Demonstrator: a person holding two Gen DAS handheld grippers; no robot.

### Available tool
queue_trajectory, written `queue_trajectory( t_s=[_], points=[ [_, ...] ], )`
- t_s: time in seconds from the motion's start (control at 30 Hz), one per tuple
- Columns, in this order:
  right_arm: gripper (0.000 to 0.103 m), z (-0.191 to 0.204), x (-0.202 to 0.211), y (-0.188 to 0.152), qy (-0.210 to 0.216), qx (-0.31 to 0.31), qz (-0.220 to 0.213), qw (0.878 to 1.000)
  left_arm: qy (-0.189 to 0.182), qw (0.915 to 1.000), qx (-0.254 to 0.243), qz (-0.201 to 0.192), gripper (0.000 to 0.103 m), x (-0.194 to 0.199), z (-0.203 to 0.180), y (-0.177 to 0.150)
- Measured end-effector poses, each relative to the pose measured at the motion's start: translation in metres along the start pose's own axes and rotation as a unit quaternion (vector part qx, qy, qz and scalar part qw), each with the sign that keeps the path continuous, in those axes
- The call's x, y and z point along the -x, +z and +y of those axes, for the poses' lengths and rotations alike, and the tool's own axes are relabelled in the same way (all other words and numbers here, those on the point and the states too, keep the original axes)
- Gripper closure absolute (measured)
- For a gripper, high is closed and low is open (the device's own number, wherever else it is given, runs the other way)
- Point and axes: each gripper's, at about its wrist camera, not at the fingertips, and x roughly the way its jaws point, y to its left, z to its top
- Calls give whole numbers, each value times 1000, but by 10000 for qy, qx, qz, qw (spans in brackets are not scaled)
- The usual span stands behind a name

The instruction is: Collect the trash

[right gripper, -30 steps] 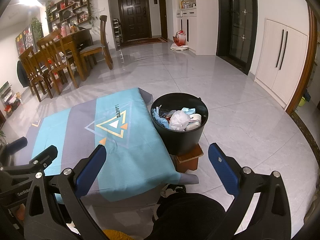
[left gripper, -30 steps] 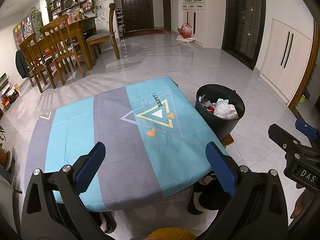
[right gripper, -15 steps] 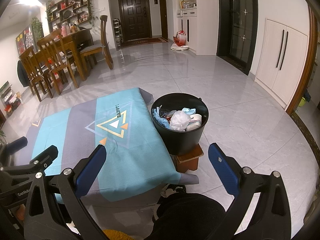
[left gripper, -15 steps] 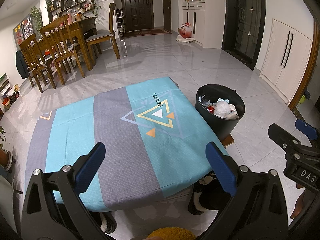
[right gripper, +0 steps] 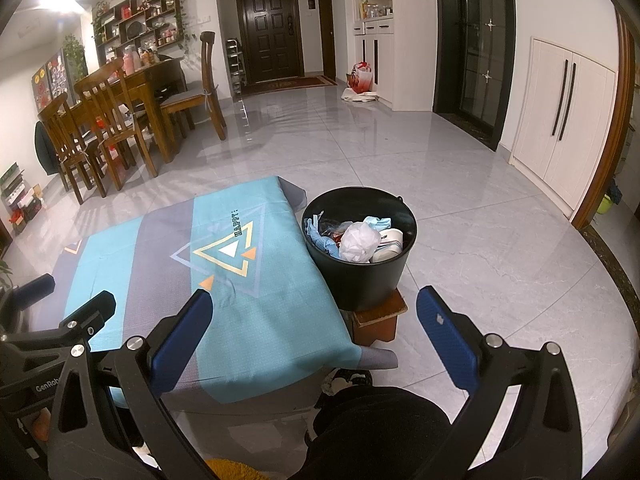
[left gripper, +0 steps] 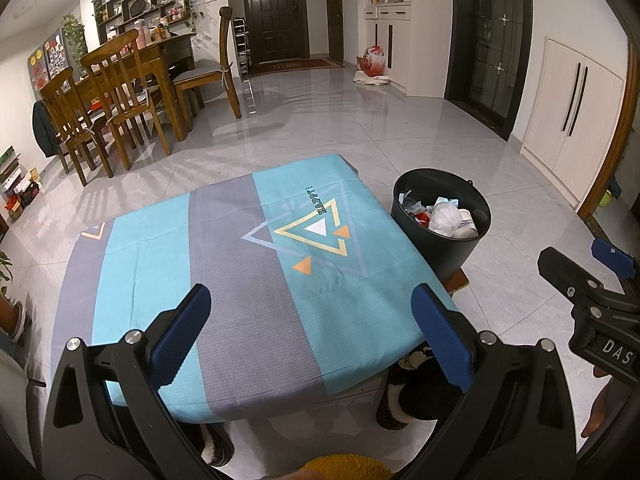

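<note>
Trash (right gripper: 360,240): crumpled white paper or plastic, blue scraps, something red and a white cup-like item, all lying inside the black bucket (right gripper: 360,284). In the left wrist view the same heap (left gripper: 442,216) sits below the bucket's rim (left gripper: 436,248). No loose trash is visible anywhere else in either view.

Bucket stands on a small wooden stool (right gripper: 378,318), just beside the right edge of a low table under a teal and grey cloth (right gripper: 248,280). Cloth top is bare: printed triangle (left gripper: 316,236) only, nothing lying on it.

Left gripper (left gripper: 312,332): jaws wide apart, nothing between the blue pads, held above the near edge of the cloth. Right gripper (right gripper: 314,336): jaws also wide apart and empty, aimed toward the bucket and the table's right corner. Each gripper shows at the edge of the other's view.

Surroundings: grey tiled floor (right gripper: 480,240), dining table and wooden chairs (left gripper: 116,92) far left, dark door (right gripper: 274,32) at the back, white cupboards (right gripper: 560,128) right, a red and white bag (right gripper: 362,78) on the floor far off.

Judgement: collection looks finished or nearly so, with both grippers idle. Next move, if any, calls for checking the floor around and under the table, which is hidden here, before reaching for anything.
</note>
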Motion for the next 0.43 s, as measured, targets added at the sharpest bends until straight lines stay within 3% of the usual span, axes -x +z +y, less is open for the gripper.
queue_trajectory(
  t_s=[0.43],
  points=[
    [3, 0, 0, 0, -1, -3, -7, 10000, 15, 10000, 2, -2, 3, 1, 0, 0]
  ],
)
